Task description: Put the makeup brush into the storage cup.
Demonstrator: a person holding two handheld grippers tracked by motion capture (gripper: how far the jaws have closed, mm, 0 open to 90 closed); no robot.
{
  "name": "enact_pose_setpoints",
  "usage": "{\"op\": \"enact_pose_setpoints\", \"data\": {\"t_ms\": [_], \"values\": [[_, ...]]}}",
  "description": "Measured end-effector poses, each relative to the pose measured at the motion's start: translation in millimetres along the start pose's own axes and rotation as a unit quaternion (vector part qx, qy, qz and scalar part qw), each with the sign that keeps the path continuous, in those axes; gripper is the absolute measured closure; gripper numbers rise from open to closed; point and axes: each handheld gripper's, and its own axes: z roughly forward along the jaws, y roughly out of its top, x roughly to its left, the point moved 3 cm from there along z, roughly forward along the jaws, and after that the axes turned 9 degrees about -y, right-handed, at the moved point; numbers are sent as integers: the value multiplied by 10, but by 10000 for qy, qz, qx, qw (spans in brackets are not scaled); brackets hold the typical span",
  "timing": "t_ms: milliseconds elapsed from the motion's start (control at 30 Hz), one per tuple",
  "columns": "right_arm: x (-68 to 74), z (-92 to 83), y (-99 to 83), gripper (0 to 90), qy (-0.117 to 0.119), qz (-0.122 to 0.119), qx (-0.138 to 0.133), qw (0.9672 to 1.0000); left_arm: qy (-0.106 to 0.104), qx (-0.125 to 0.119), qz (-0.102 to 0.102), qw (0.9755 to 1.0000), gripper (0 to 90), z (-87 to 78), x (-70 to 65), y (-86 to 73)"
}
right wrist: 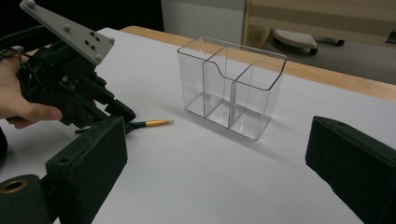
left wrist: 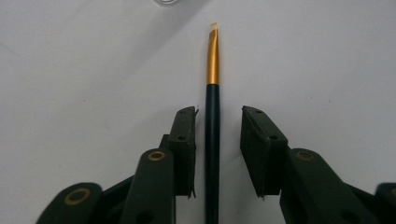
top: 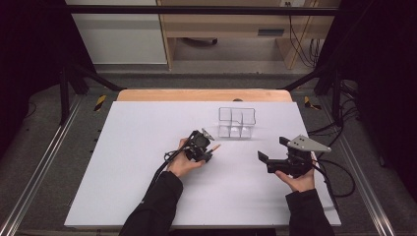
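Note:
A thin brush with a dark handle, a gold ferrule and a pale tip [left wrist: 212, 116] lies flat on the white sheet. It sits lengthwise between the jaws of my left gripper [left wrist: 218, 114]. The left pad is right beside the handle and the right pad stands off with a visible gap, so the jaws are open around it. From above, the brush tip [top: 215, 147] pokes out past the left gripper [top: 209, 148] toward the right. My right gripper [top: 273, 149] is held wide open and empty at the right, and its own view faces the brush [right wrist: 154, 123] and the left gripper [right wrist: 116, 109].
A clear plastic organizer with three compartments [top: 237, 123] stands empty behind the grippers, also visible up close [right wrist: 231, 88]. The white sheet [top: 137, 162] covers a wooden table. Cables trail off the right side, and metal rails run along both sides.

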Motion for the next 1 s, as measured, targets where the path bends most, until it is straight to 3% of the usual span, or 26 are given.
{"op": "enact_pose_setpoints", "data": {"t_ms": [167,500,733,933,1000], "values": [[3,0,0,58,5,5,1,10000,-49,40,-72,10000,730,-9,0,-6],[3,-5,0,58,8,7,-3,10000,78,195,-149,9997,821,-24,-50,-12],[0,-9,3,58,9,0,-17,10000,59,204,-303,9993,822,-31,-44,-11],[-8,-20,10,58,5,32,-26,10000,-25,187,-245,9995,738,-68,-19,30],[-10,-21,10,58,7,32,-27,10000,-40,347,-127,9993,729,-62,-20,63]]}}
